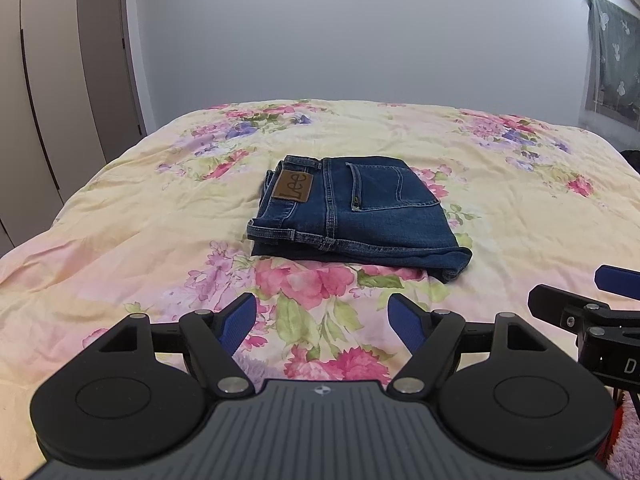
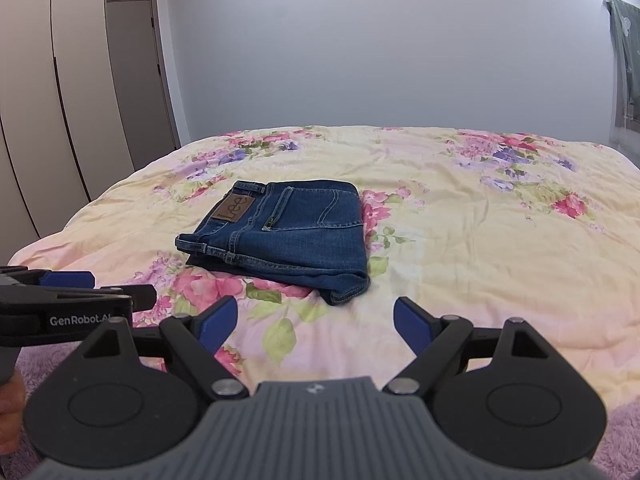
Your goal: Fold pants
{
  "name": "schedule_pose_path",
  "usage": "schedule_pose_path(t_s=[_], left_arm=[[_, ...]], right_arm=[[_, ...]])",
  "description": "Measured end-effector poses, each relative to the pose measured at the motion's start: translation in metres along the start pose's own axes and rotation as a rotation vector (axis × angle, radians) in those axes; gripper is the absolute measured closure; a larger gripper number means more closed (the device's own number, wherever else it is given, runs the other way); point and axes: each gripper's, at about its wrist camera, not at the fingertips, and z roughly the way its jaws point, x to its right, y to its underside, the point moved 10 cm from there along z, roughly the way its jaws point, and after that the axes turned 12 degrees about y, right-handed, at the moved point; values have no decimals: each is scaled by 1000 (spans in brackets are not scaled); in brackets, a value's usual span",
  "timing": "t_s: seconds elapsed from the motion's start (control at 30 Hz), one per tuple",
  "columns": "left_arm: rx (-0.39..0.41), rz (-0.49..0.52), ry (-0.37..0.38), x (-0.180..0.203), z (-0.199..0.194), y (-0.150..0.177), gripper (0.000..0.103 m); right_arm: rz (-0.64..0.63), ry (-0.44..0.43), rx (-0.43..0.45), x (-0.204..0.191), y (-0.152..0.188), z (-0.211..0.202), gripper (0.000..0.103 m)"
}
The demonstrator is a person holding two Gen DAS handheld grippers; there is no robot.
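The pants (image 1: 352, 212), blue denim, lie folded into a compact rectangle at the centre of the frame on the floral bedspread (image 1: 500, 216), brown waistband patch (image 1: 293, 190) facing up, back pocket visible; the folded edge nearest the camera bulges slightly at its lower right corner. The left claw (image 1: 322, 320), at the bottom of the left wrist view, stands wide apart and holds nothing, clear of the denim. The right claw (image 2: 312, 322), at the bottom of the right wrist view, is likewise spread wide and empty, near the bundle but not touching it. Judgement: folding appears complete. Risk from here: any further contact near the lower right corner could drag the top layer and open the stack; the soft, wrinkled bedding offers little support against sliding.
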Motion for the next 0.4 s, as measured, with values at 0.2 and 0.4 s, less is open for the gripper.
schedule_pose_path(t_s=[0.2,0.4], left_arm=[[-1,5,-6,0,-1,0,15],[1,-6,-3,-1,-1,-1,15]], right_arm=[[0,1,-1,0,0,0,22],[0,1,-4,0,1,1,22]])
